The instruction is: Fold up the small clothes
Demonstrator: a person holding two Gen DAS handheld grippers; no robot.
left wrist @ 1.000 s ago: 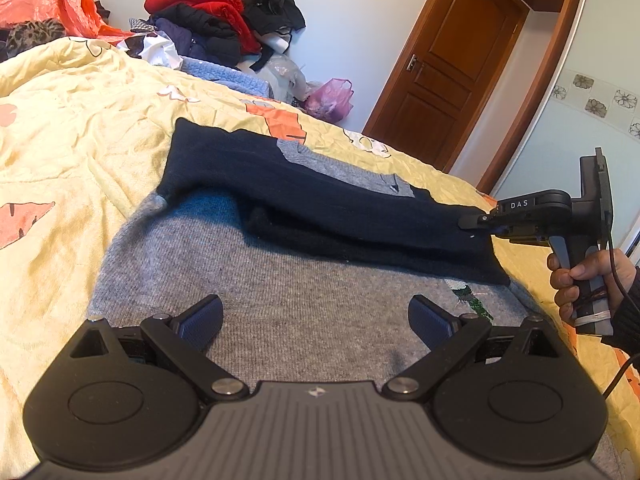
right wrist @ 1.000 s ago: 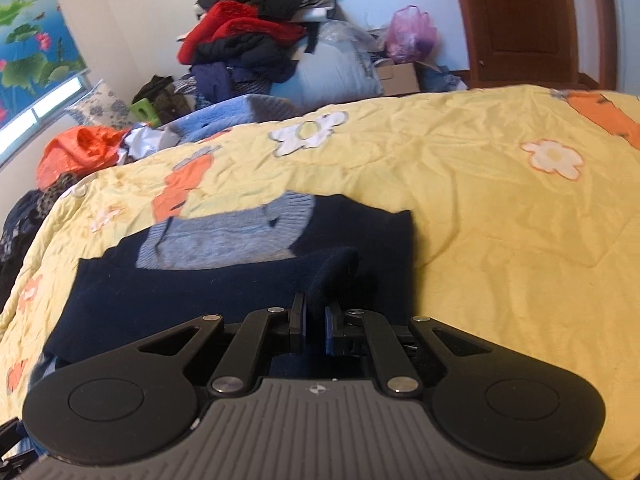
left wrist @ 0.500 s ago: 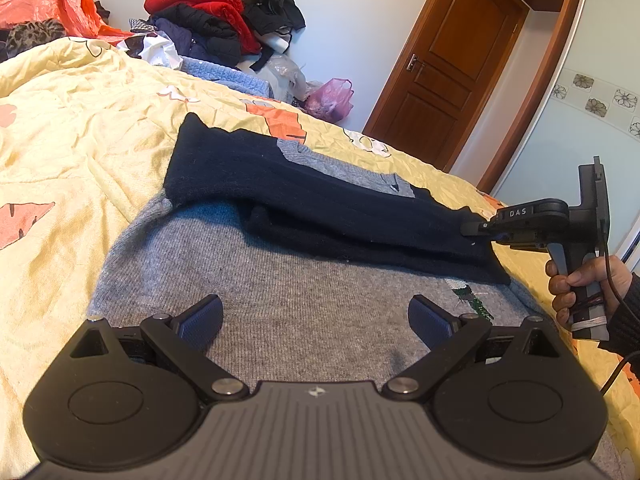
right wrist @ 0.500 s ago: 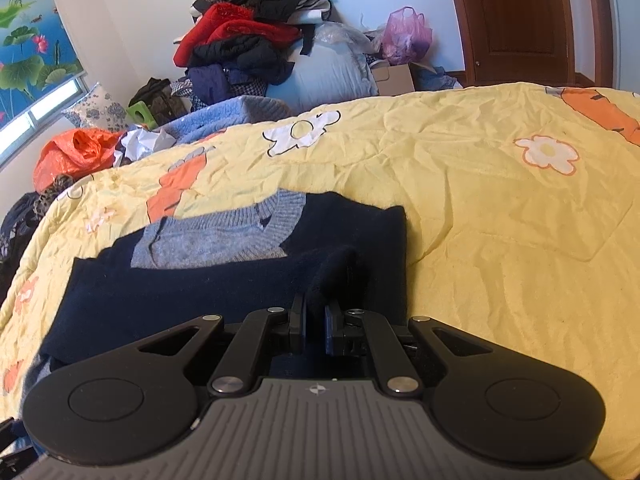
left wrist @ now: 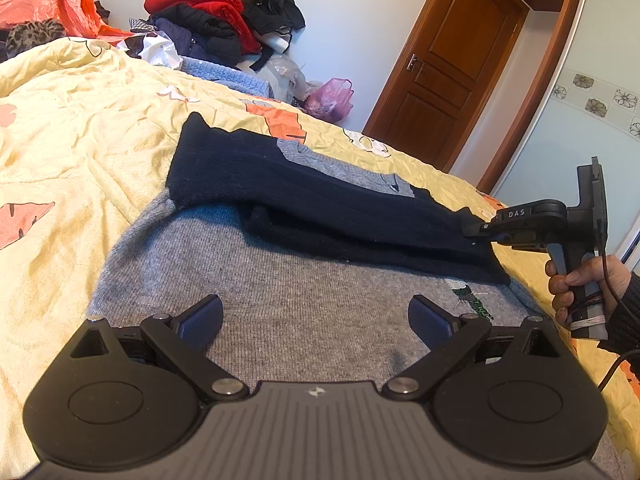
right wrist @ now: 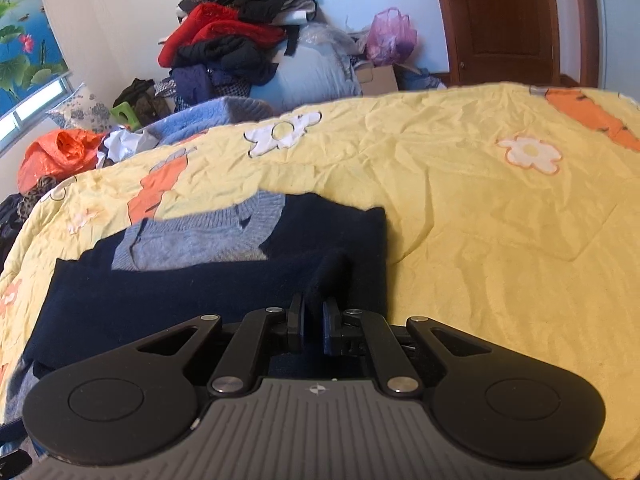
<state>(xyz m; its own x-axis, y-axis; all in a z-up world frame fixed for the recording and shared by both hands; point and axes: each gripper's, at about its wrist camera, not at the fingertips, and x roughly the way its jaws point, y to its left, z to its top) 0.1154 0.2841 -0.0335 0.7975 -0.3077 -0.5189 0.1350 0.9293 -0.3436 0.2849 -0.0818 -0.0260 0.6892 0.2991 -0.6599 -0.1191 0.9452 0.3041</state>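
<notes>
Sweater lies flat on the yellow quilt of a bed — a grey knitted body with dark navy sleeves and a grey collar. One navy sleeve is folded across the chest, running from the far left shoulder over to the right edge of the garment.

In the left wrist view, the left gripper hovers low over the grey hem area with its two blue-padded fingers spread wide apart and nothing between them. Whether the pads touch the knit I cannot tell.

The right gripper has its fingers drawn close together on a raised pinch of the navy sleeve near the cuff end; the cloth bunches up into a small peak just ahead of the pads. Seen from the left camera, the same tool reaches in from the right edge of the sweater, held by a hand in a dark cuff, with a cable trailing down from the handle.

Beyond the bed, a heap of clothes — red, black and navy — is piled against the white wall, with an orange plastic bag to its left and a pink bag near a brown wooden door.
</notes>
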